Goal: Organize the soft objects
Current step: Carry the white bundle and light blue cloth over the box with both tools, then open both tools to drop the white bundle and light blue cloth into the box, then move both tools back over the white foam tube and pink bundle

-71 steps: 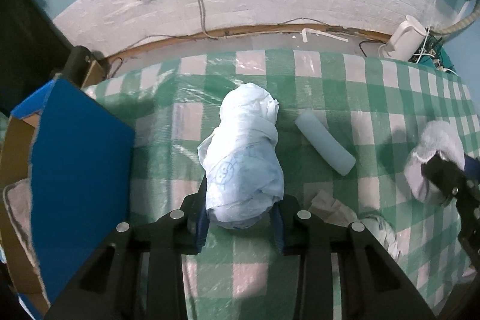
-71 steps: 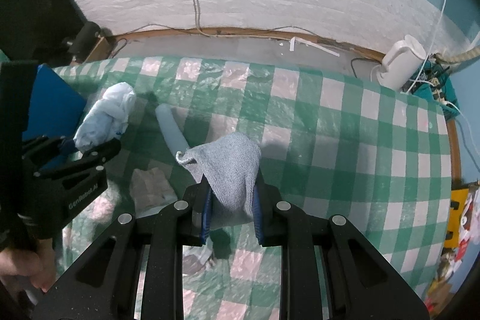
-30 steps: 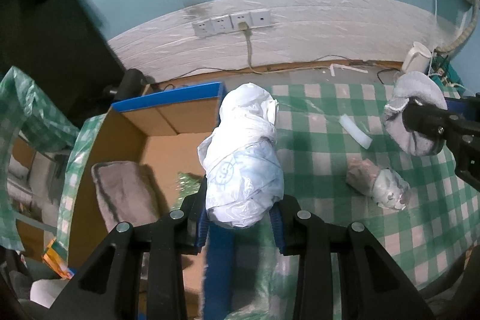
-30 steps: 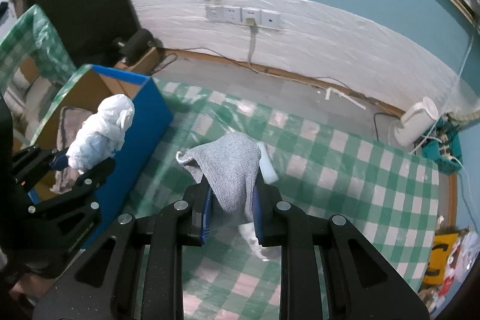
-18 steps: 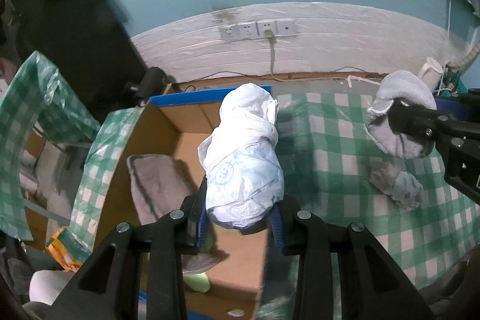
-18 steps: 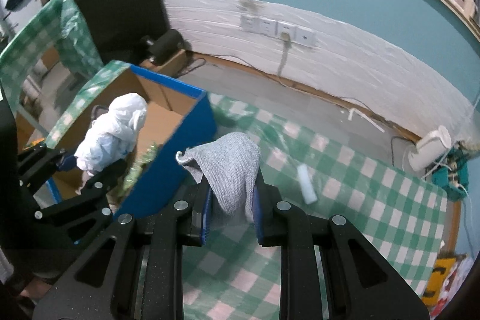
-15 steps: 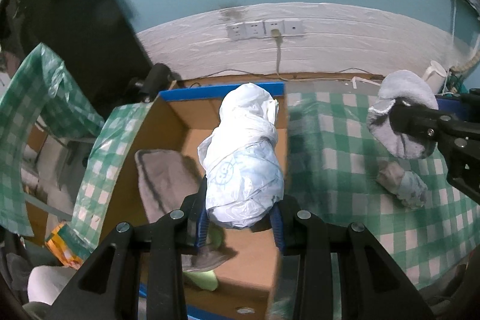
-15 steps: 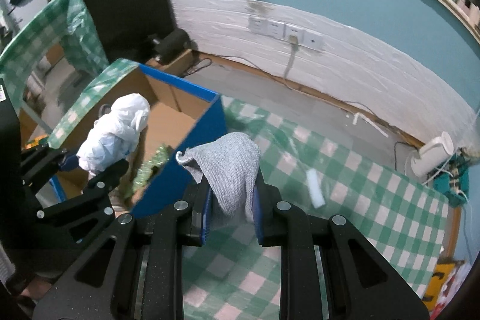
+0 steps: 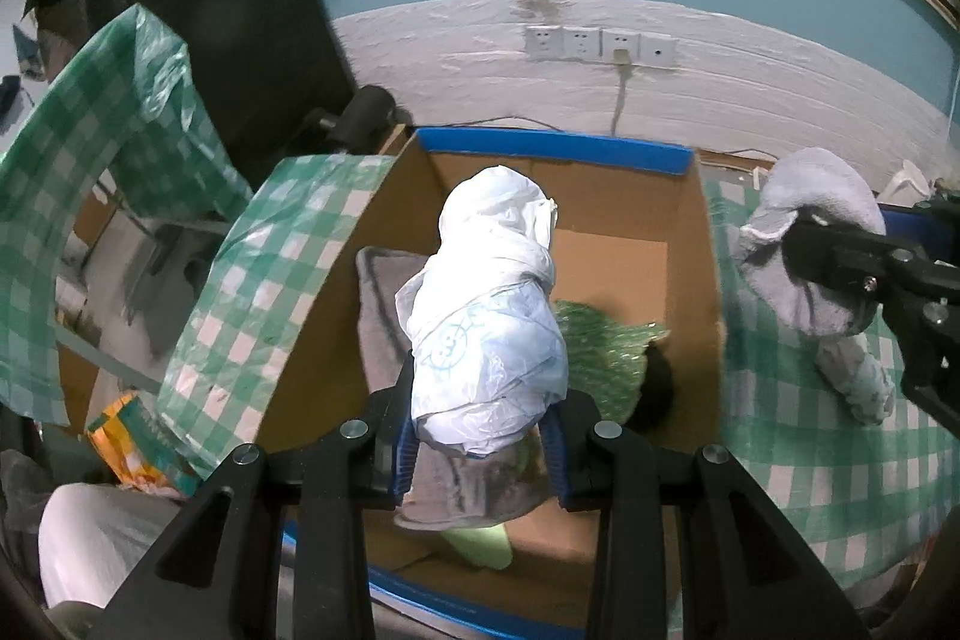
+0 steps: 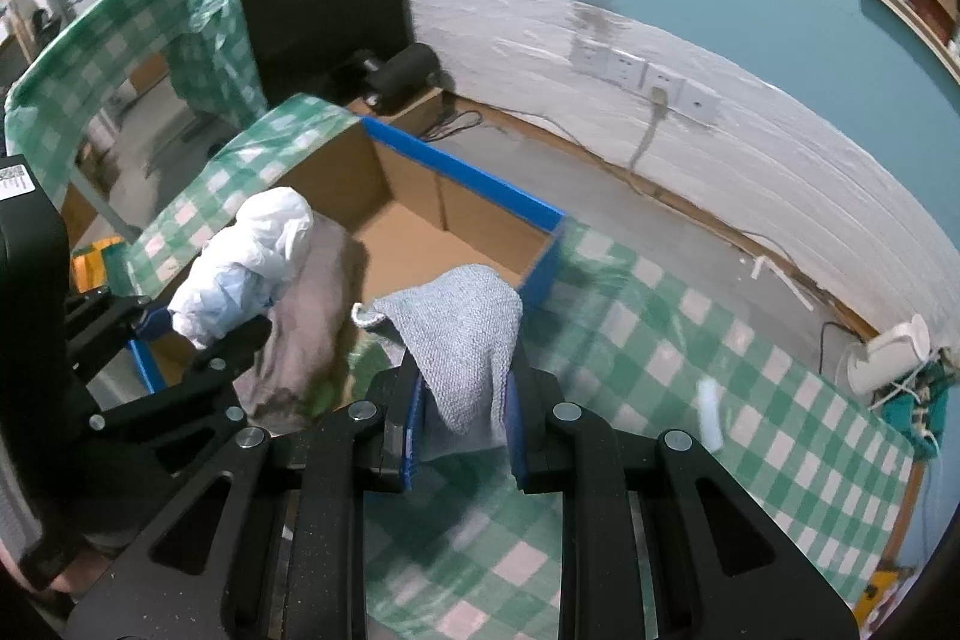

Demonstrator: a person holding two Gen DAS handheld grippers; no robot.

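Below me sits the cardboard box (image 9: 696, 244) with a grey towel (image 9: 384, 316) inside, beside the checked tablecloth (image 10: 750, 400). My left gripper (image 9: 480, 451) clamps a white plastic bundle (image 9: 486, 316) above the box. My right gripper (image 10: 462, 445) pinches a grey cloth (image 10: 462, 340) at the box's edge.

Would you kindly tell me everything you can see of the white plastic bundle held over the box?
The white plastic bundle is a crinkled thin bag, rolled into an upright oblong with a faint blue smiley print on its lower half. The left gripper is shut on its base, blue-padded jaws pressing both sides. It hangs above the open cardboard box, over a grey towel lying inside, touching nothing else visible.
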